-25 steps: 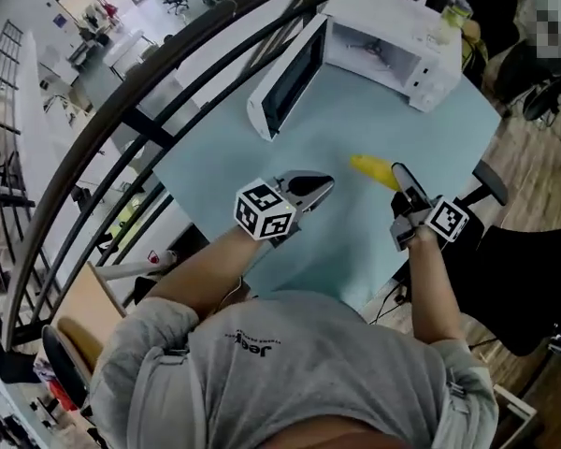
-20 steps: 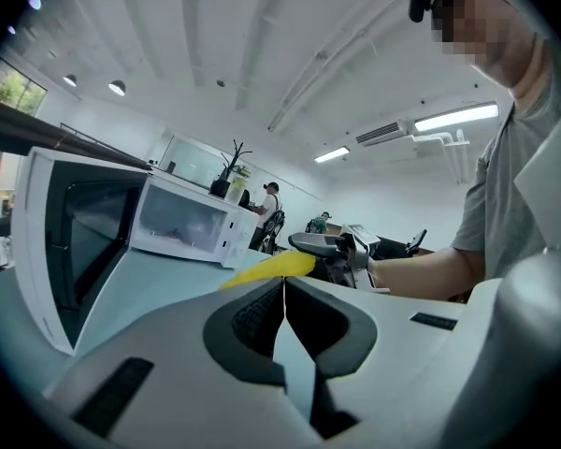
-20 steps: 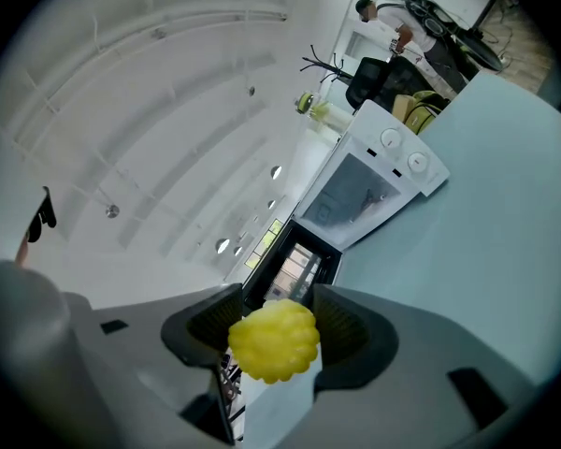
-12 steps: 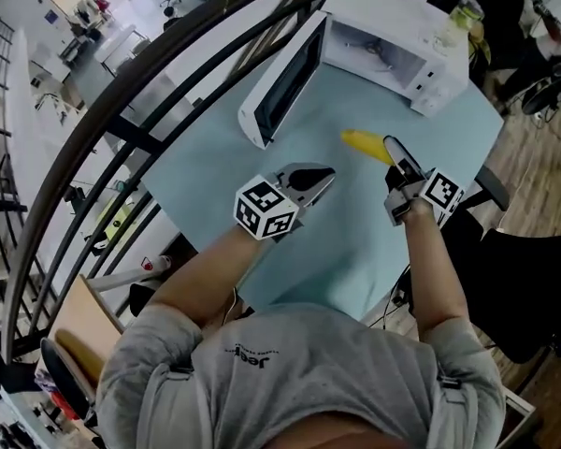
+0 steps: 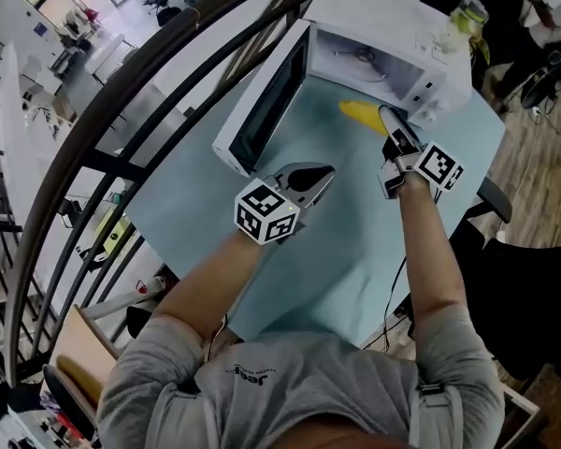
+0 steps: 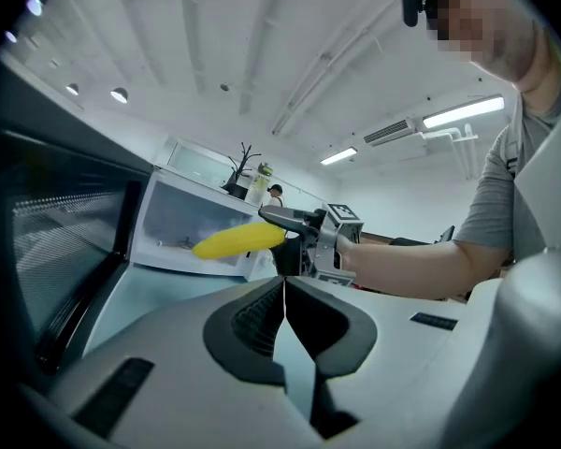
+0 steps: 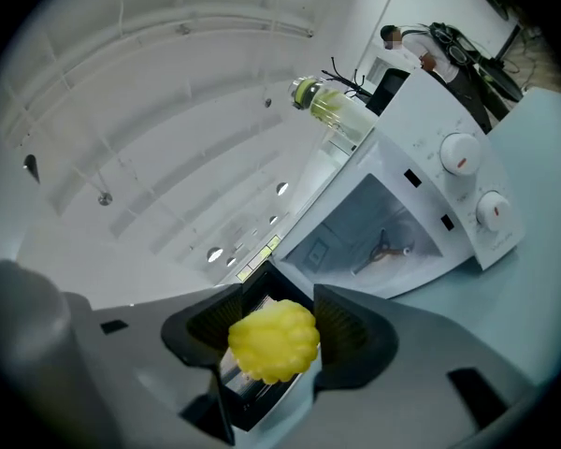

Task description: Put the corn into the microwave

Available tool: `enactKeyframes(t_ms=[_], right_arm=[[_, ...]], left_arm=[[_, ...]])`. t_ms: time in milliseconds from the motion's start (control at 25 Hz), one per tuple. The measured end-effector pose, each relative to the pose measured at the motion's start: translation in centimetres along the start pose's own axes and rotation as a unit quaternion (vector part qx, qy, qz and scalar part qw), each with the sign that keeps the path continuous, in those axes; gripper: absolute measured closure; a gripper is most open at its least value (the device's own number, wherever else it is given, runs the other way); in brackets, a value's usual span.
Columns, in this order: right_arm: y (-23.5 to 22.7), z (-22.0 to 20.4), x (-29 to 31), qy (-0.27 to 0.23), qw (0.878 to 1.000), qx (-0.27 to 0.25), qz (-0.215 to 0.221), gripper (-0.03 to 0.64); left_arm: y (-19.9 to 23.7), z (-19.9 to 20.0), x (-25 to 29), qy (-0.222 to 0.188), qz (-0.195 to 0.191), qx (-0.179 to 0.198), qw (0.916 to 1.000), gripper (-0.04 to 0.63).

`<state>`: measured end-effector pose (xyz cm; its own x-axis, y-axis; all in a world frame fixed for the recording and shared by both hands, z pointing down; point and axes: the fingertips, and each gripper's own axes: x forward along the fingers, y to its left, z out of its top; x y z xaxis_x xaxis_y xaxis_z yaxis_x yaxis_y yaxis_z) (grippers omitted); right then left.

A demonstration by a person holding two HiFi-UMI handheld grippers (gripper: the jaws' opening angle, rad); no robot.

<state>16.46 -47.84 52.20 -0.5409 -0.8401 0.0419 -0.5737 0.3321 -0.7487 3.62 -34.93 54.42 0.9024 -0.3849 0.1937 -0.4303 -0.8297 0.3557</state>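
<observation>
The yellow corn (image 5: pixel 360 113) is held by one end in my right gripper (image 5: pixel 389 120) and pokes out toward the open white microwave (image 5: pixel 374 59), just in front of its cavity. In the right gripper view, the corn's end (image 7: pixel 273 340) sits between the two black pads, with the microwave cavity (image 7: pixel 393 232) ahead. My left gripper (image 5: pixel 313 178) hangs over the table, shut and empty. In the left gripper view, its jaws (image 6: pixel 284 293) meet in a thin line, and the corn (image 6: pixel 238 239) shows beyond them in front of the cavity.
The microwave door (image 5: pixel 262 101) swings wide open at the left, close to my left gripper. A bottle with a green-yellow top (image 5: pixel 458 12) stands on the microwave. The pale blue table (image 5: pixel 355 241) ends at a railing on the left. A black chair (image 5: pixel 533 288) stands at the right.
My right gripper has carried the corn from mid-table up to the microwave's opening. My left gripper has moved the same way, staying shut.
</observation>
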Motion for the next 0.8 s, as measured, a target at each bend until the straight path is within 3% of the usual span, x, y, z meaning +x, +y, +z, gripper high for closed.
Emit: enactKeyframes(t_ms=[440, 600, 800], right_arm=[[-6.0, 2.8, 5.9, -0.035, 0.997, -0.053, -0.033, 0.367], [-5.9, 3.9, 8.0, -0.047, 0.995, -0.086, -0.006, 0.368], [-7.9, 4.9, 9.9, -0.052, 0.990, -0.121, -0.042, 0.368]], left_arm=[[5.6, -0.8, 5.2, -0.016, 0.000, 0.000, 0.9999, 0.575], [6.7, -1.1, 6.2, -0.020, -0.002, -0.005, 0.9998, 0.575], [7.6, -1.6, 7.2, -0.019, -0.005, 0.003, 0.9998, 0.574]])
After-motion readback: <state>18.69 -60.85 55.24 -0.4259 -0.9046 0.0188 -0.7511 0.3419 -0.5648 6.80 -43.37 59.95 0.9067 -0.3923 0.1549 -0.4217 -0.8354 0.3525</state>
